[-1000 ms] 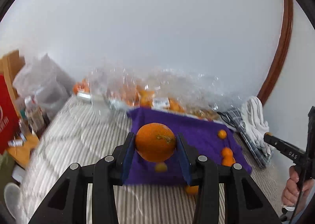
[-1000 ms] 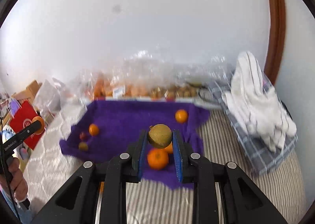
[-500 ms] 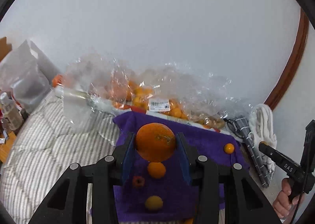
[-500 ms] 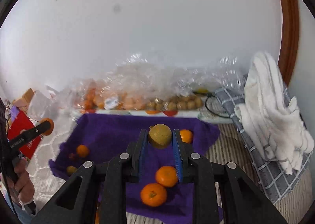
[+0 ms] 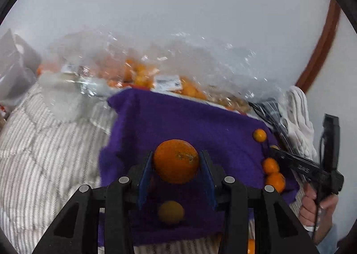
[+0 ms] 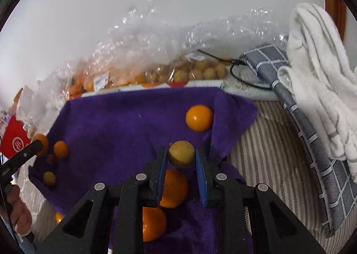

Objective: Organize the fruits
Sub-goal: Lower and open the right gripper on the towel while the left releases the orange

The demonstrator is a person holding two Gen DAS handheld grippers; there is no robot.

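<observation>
A striped bed against a white wall, a purple cloth (image 5: 178, 120) spread on it, bagged fruit (image 6: 156, 71) at the far edge. My left gripper (image 5: 176, 173) is clamped on a large orange (image 5: 176, 161), lifted above the cloth's near left. My right gripper (image 6: 181, 160) pinches a small brownish-green fruit (image 6: 181, 153) above the cloth's near right. Both look firm and round, likely to roll; gripping across the widest part seems safest. Both grippers point level toward the wall.

Matte black two-finger grippers (image 5: 176, 171) (image 6: 181, 160) are fitted with blue pads (image 5: 144, 178) and silver screws (image 6: 140, 177); a bare-skinned hand (image 5: 316, 207) is seen.
</observation>
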